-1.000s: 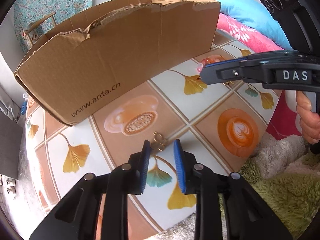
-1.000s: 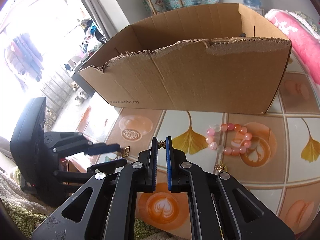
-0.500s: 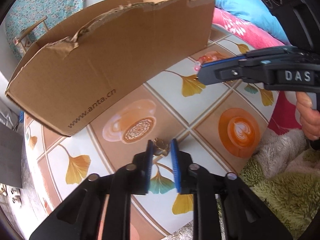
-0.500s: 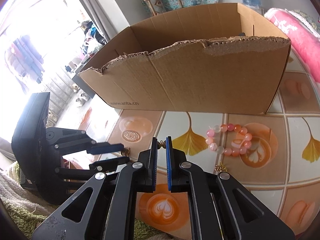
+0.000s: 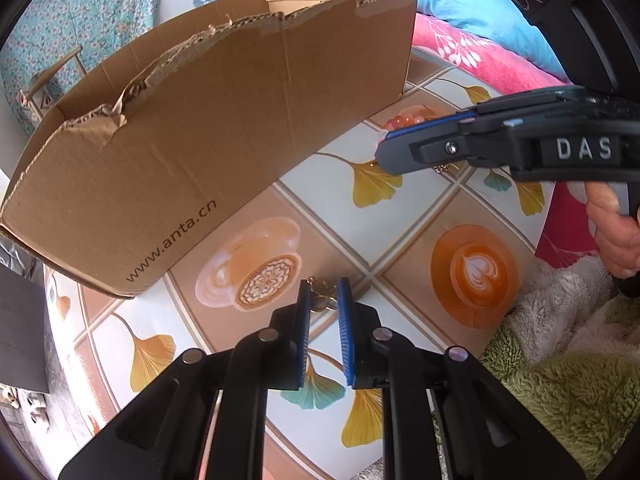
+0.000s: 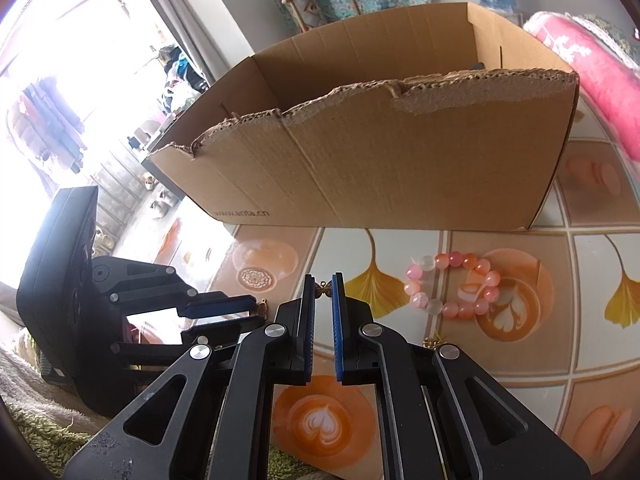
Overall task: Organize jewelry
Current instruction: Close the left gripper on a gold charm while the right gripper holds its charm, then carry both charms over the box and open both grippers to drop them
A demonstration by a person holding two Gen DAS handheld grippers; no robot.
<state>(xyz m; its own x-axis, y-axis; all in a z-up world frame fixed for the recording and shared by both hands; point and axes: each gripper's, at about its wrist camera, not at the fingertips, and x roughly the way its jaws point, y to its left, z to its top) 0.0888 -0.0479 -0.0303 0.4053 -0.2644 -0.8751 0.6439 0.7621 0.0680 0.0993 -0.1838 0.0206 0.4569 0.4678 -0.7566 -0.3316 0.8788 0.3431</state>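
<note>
Your left tongs (image 5: 322, 294) point steeply down at the bench (image 5: 404, 240) near its front edge; their jaws have just been closing and now pinch a small gold charm (image 5: 321, 289). Your right tongs (image 6: 322, 286) also angle down, nipped on a tiny gold butterfly charm (image 6: 322, 289). A pink bead bracelet (image 6: 452, 285) lies before the cardboard box (image 6: 380, 160), toward the bench's right edge.

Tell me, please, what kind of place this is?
Probably a bedroom at home: folded pink bedding beside a table with a printed tablecloth, a wooden chair and shoes behind.
</note>
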